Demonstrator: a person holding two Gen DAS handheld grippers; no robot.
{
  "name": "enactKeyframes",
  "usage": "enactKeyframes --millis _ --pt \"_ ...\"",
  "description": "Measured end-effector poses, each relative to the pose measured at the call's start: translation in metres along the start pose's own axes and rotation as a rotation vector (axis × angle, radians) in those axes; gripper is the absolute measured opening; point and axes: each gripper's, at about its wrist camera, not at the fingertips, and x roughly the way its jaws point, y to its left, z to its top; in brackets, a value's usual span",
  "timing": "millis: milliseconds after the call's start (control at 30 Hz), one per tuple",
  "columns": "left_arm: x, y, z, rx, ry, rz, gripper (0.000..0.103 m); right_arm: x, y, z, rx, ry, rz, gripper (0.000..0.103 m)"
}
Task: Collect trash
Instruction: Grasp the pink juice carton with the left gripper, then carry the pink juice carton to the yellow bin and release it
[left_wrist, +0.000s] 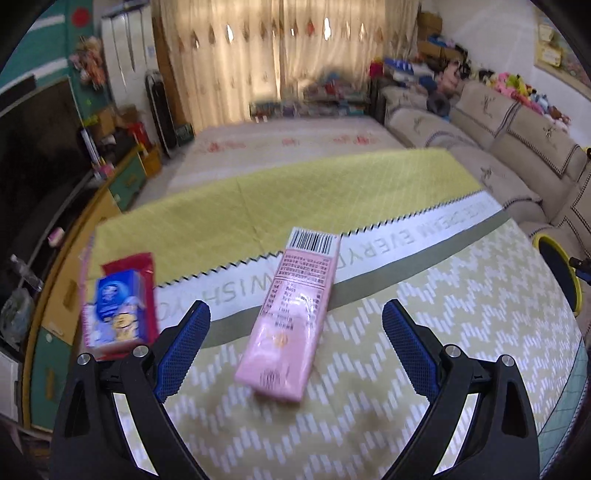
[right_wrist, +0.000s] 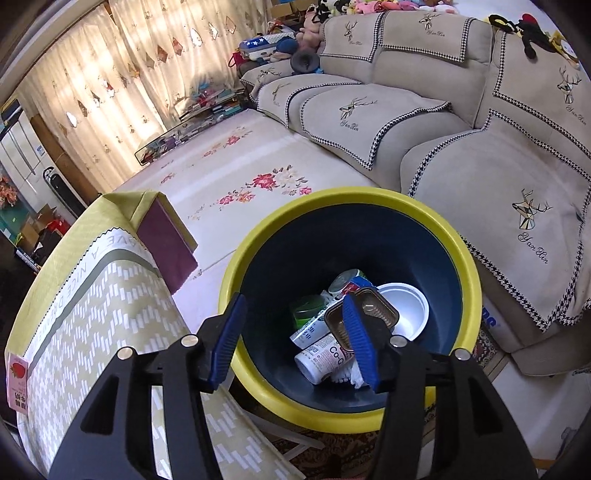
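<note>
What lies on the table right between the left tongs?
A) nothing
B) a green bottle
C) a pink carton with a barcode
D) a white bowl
C: the pink carton lies flat on the patterned tablecloth, between the wide-open left tongs, untouched by them.

The room is a living room lit by daylight through closed cream curtains (left_wrist: 280, 55) with a diamond-shaped motif, which cover the far wall. The floor carries a pale carpet (right_wrist: 236, 155) printed with red flower sprays. A beige sectional sofa (right_wrist: 424, 122) stands along one side, fitted with covers edged in houndstooth trim and embroidered with deer heads; soft toys (left_wrist: 517, 86) line its backrest. On the opposite side, a dark television screen (left_wrist: 33, 147) stands above a low cabinet (left_wrist: 129, 181) in green and yellow. A table covered with a yellow-green patterned cloth (left_wrist: 424, 332) occupies the foreground.
</note>
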Motion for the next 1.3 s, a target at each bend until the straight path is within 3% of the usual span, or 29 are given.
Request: enactKeyframes --millis 200,467,733,967,1200,1300 --pt "0.039 -0.005 0.013 0.07 0.088 0.023 0.077 -0.001 -0.005 0.001 0.011 0.0 -0.008 0.053" --pt "0.061 -0.001 0.019 0.029 0.172 -0.012 0.043 0.002 -0.014 -0.003 0.018 0.01 -0.006 0.053" --pt "0.049 -0.023 0.018 0.063 0.167 -0.03 0.041 -0.011 -0.025 -0.005 0.034 -0.01 0.019 0.053" --pt "0.014 -0.067 0.023 0.116 0.121 -0.075 0.041 -0.03 -0.035 0.0 0.045 -0.044 0.05 0.053" --pt "-0.015 -0.142 0.026 0.225 0.091 -0.127 0.041 -0.04 -0.046 0.006 0.013 -0.054 0.053 0.055" --pt "-0.021 -0.192 0.029 0.272 0.087 -0.18 0.041 -0.044 -0.055 0.008 -0.006 -0.055 0.054 0.055"
